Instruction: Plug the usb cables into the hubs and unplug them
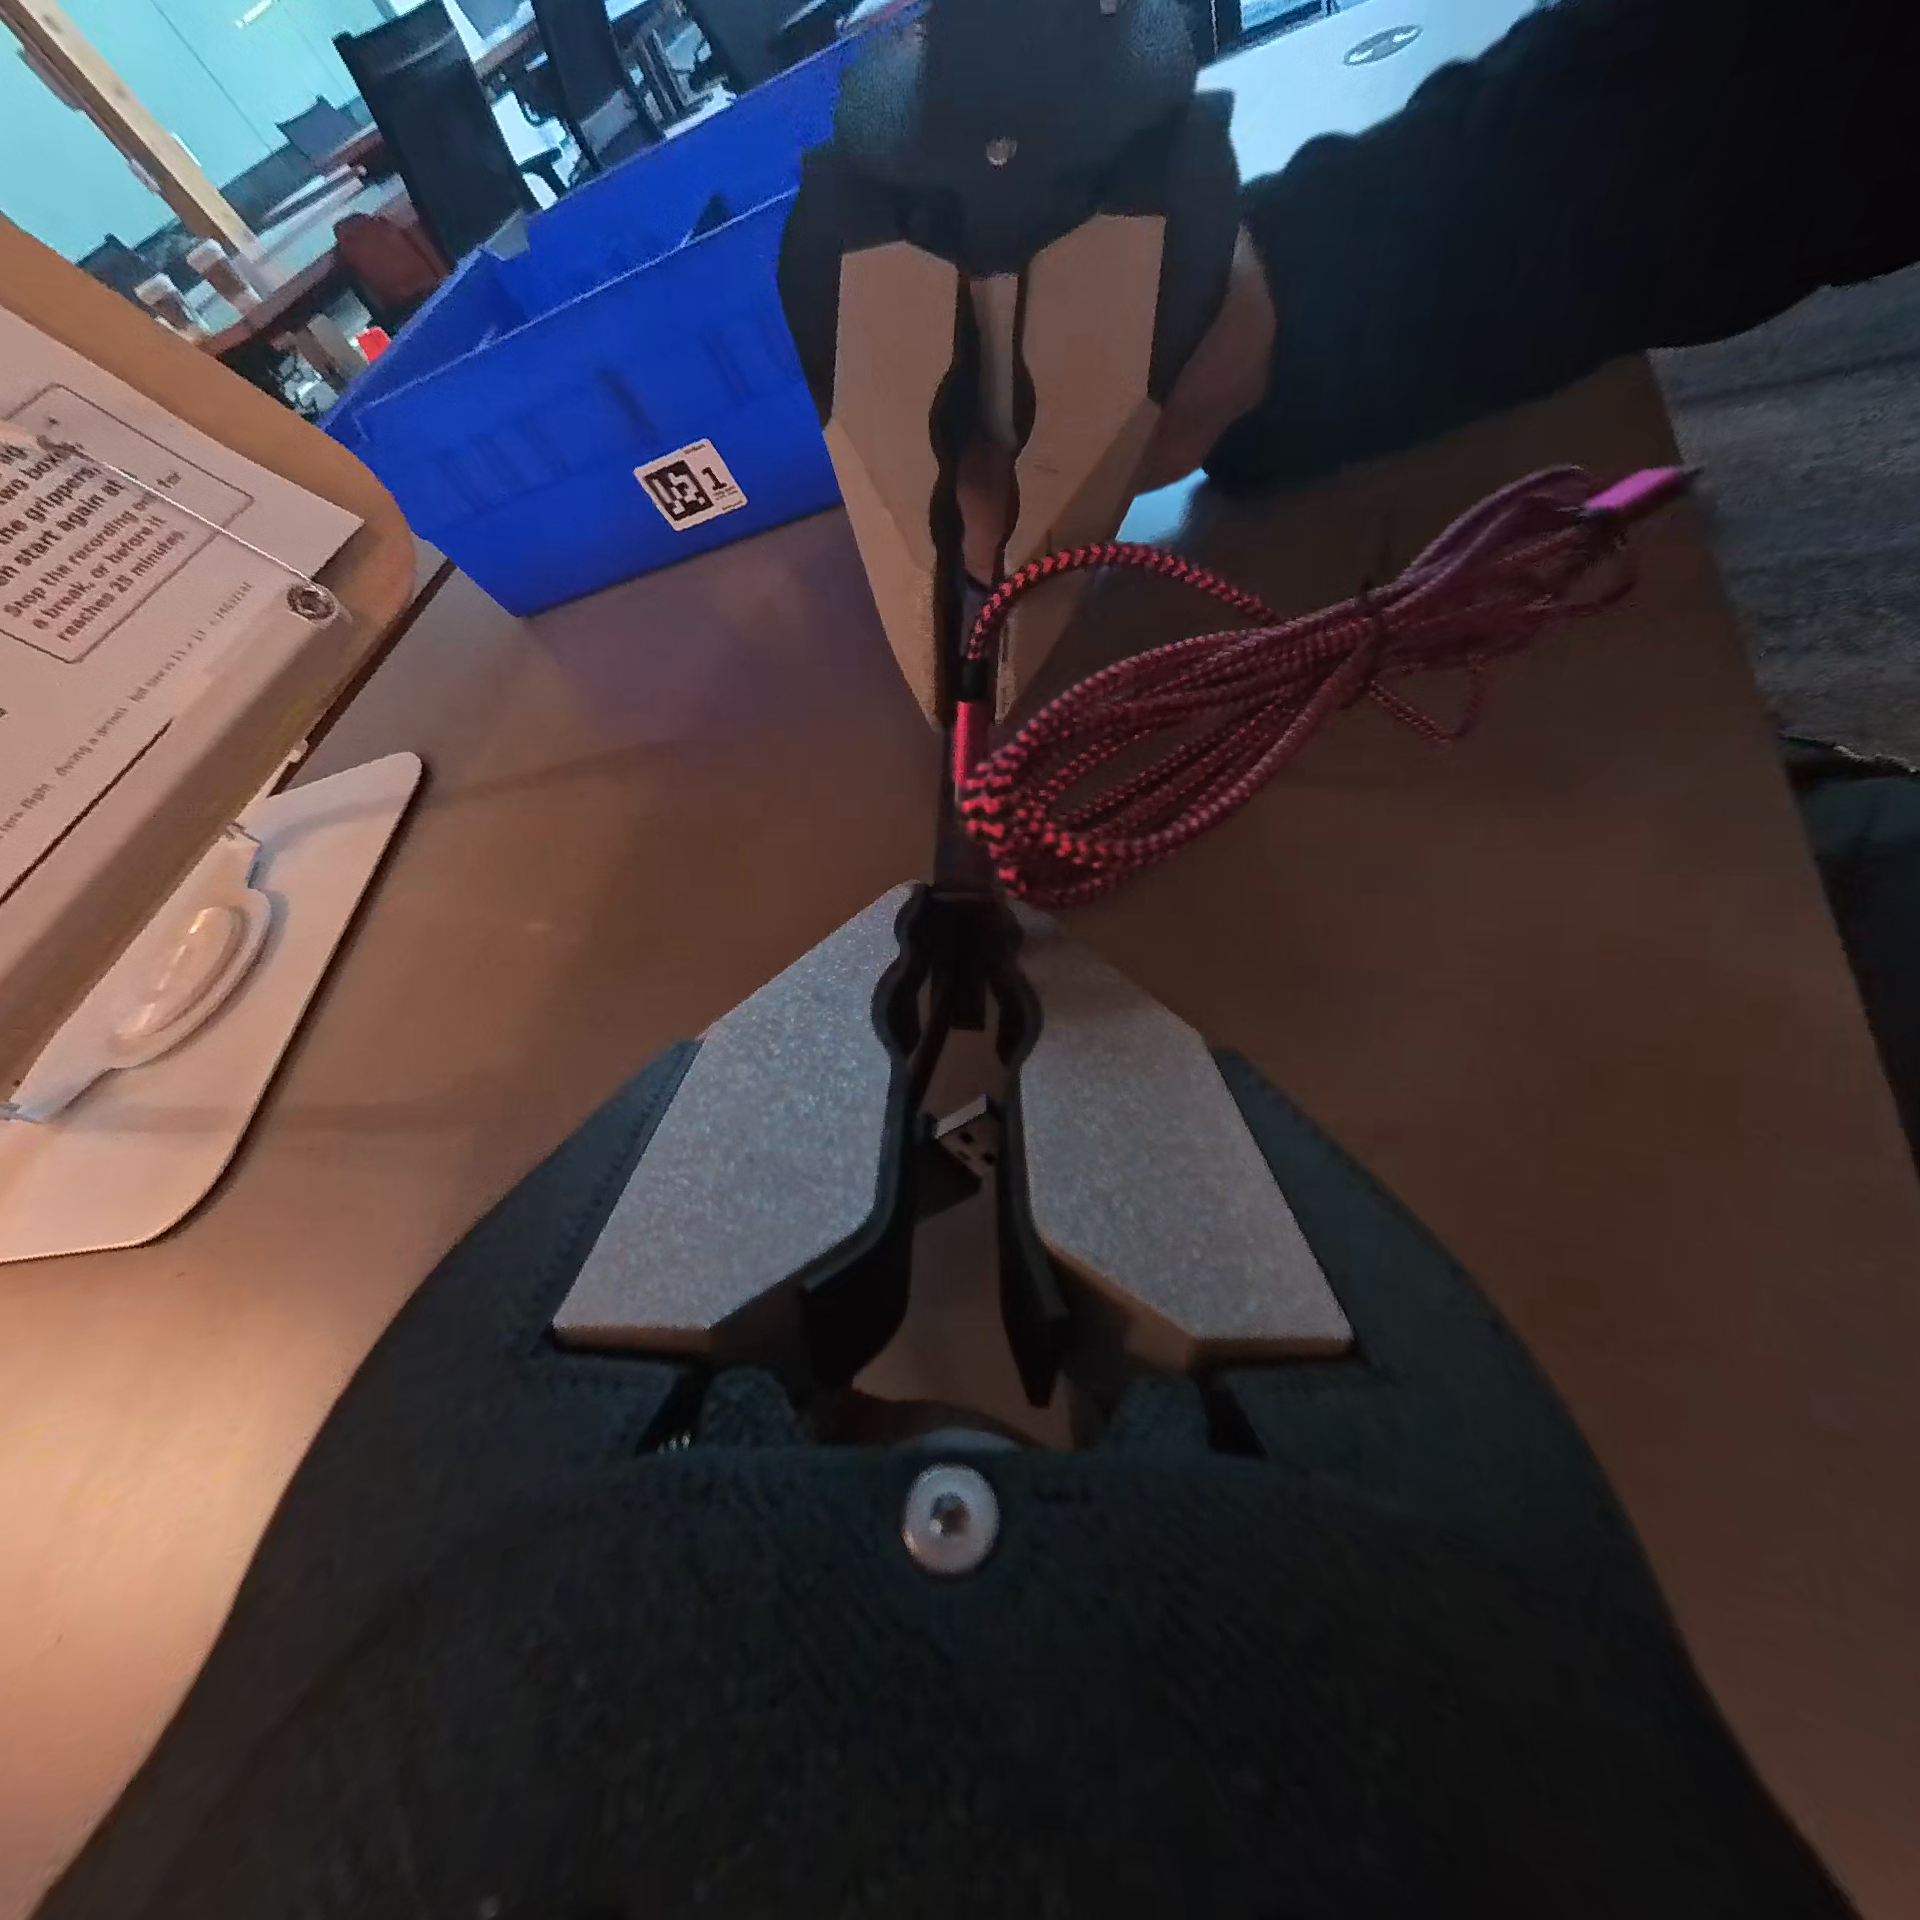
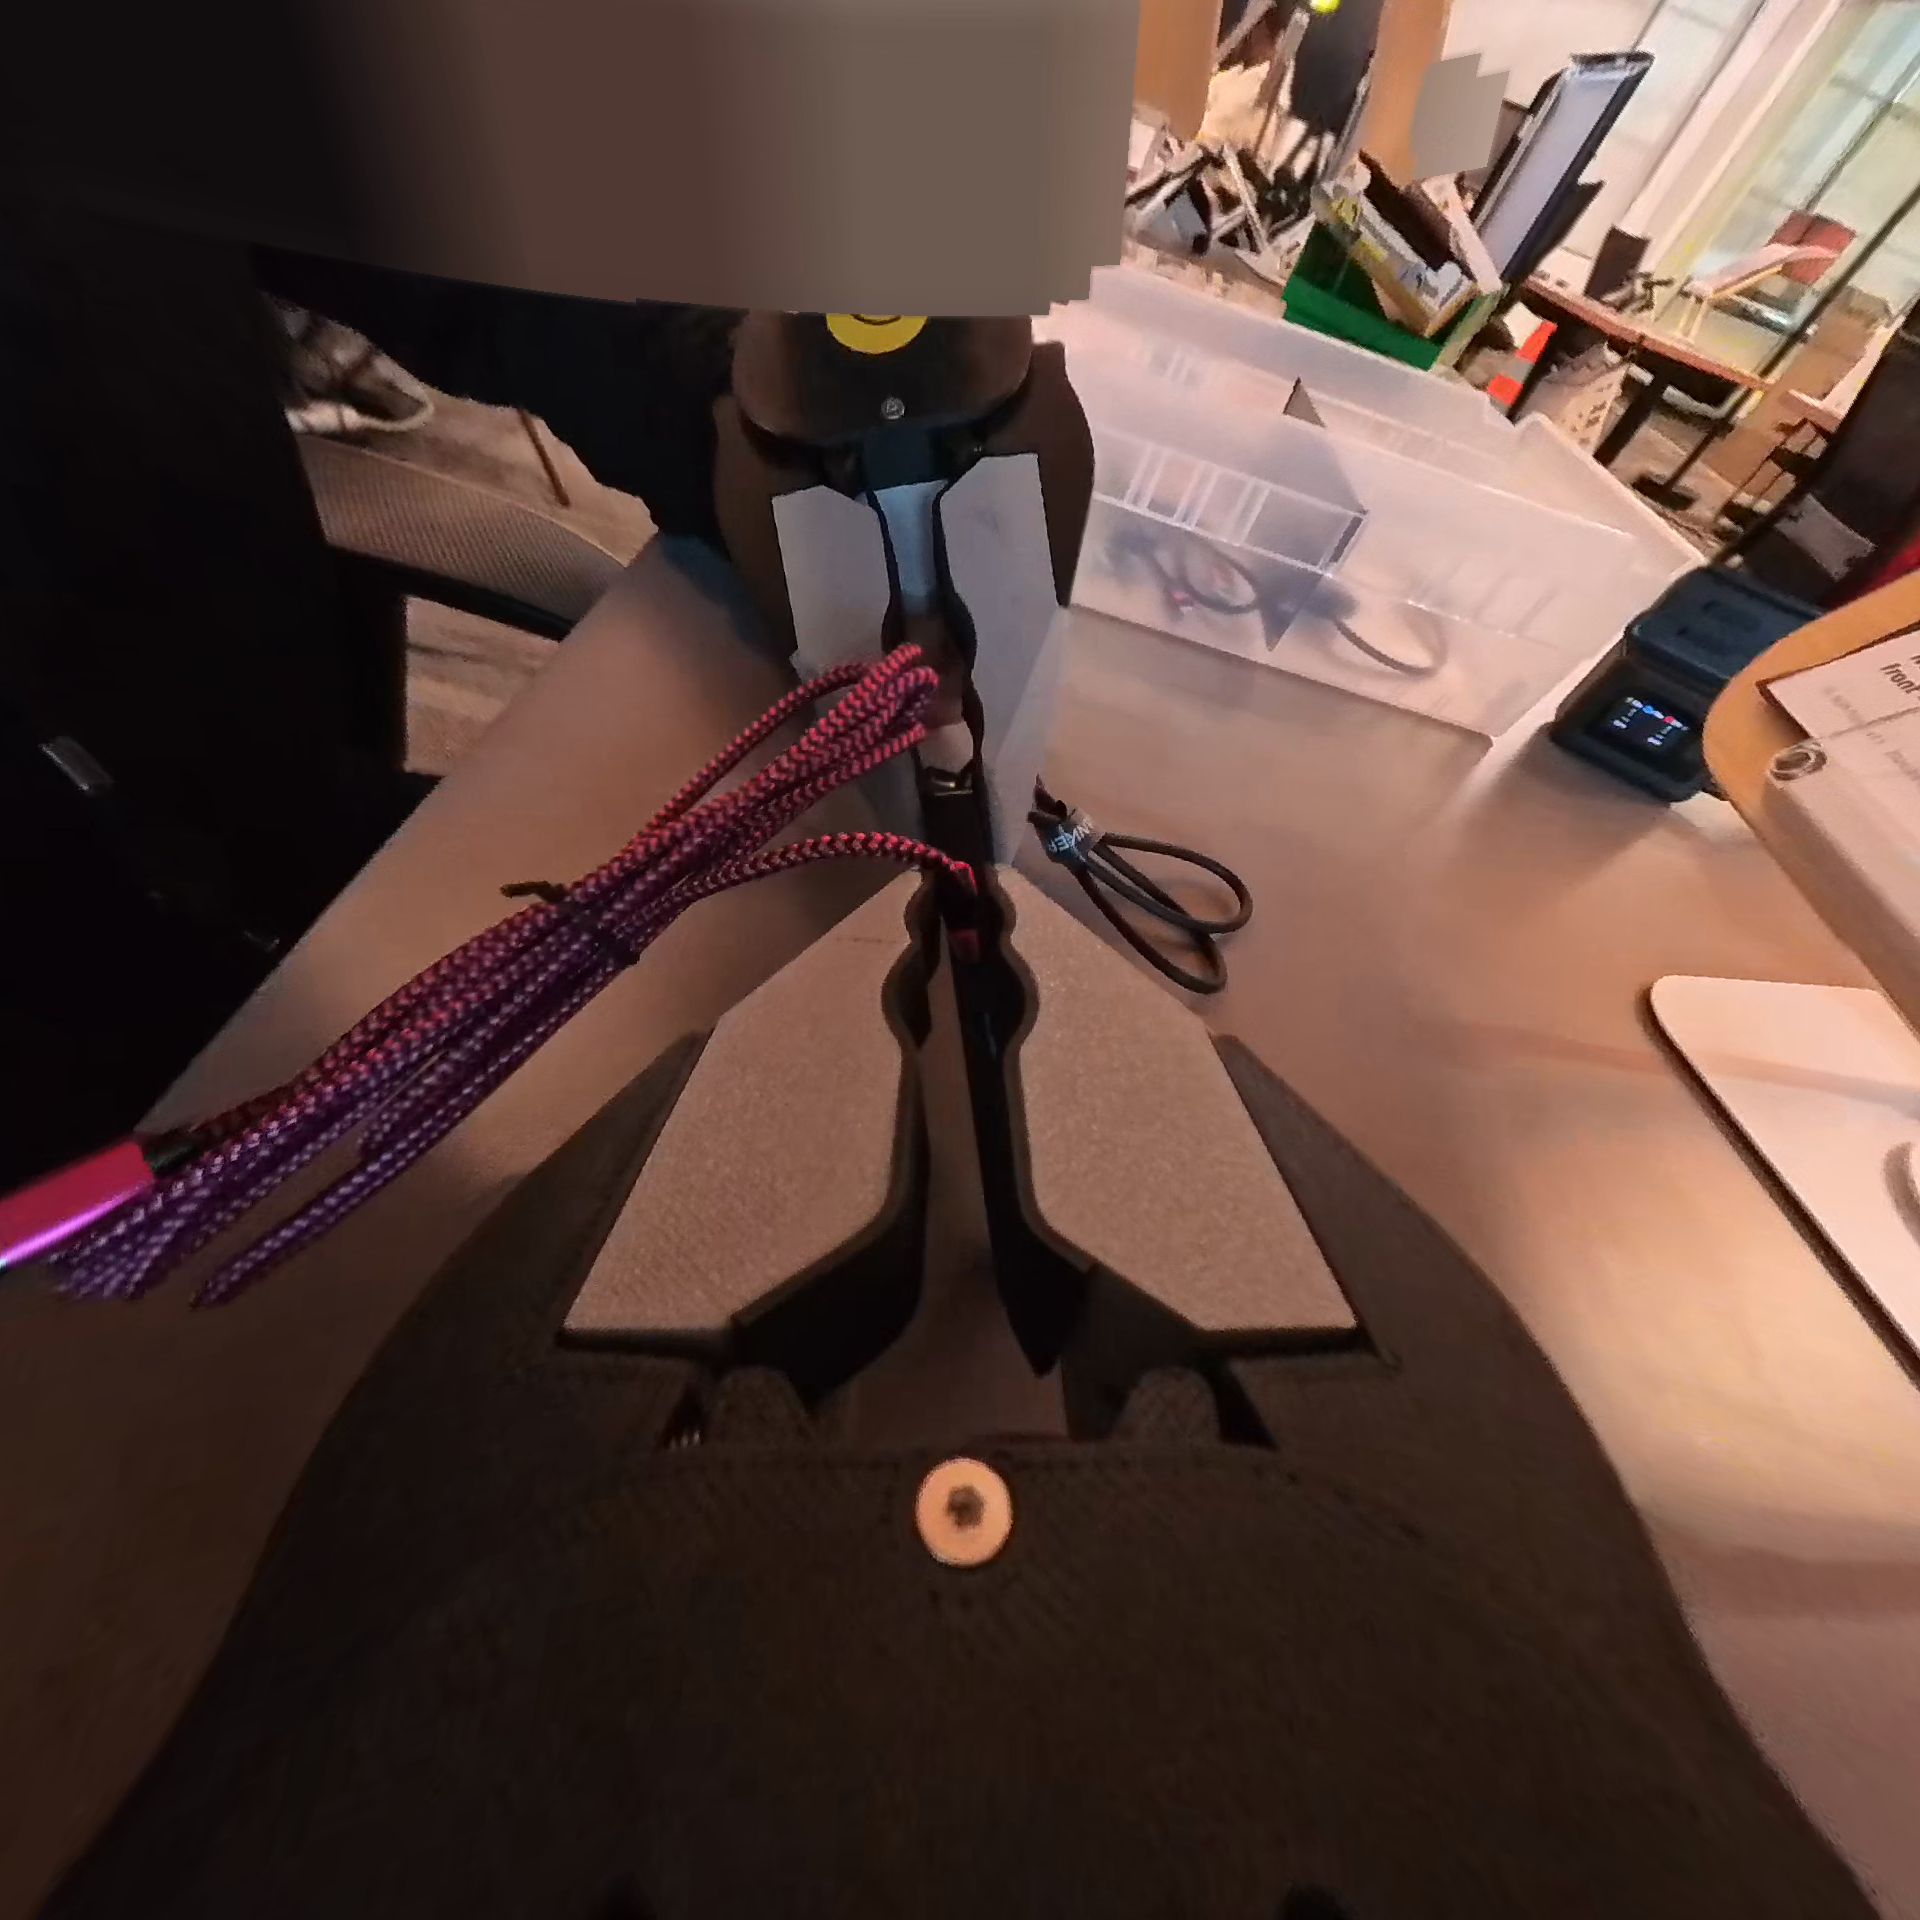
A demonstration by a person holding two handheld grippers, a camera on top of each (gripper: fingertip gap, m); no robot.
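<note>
Cable (image 1: pixel 1195 727) plug sits clenched in my right tongs (image 2: pixel 961 914); left tongs (image 1: pixel 951 925) clench the hub (image 1: pixel 961 1049) at six o'clock. I'd push straight, keeping both aligned.

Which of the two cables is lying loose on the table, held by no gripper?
The black cable, coiled on the table beside the left gripper. The pink braided cable hangs bundled in the air between both grippers.
</note>
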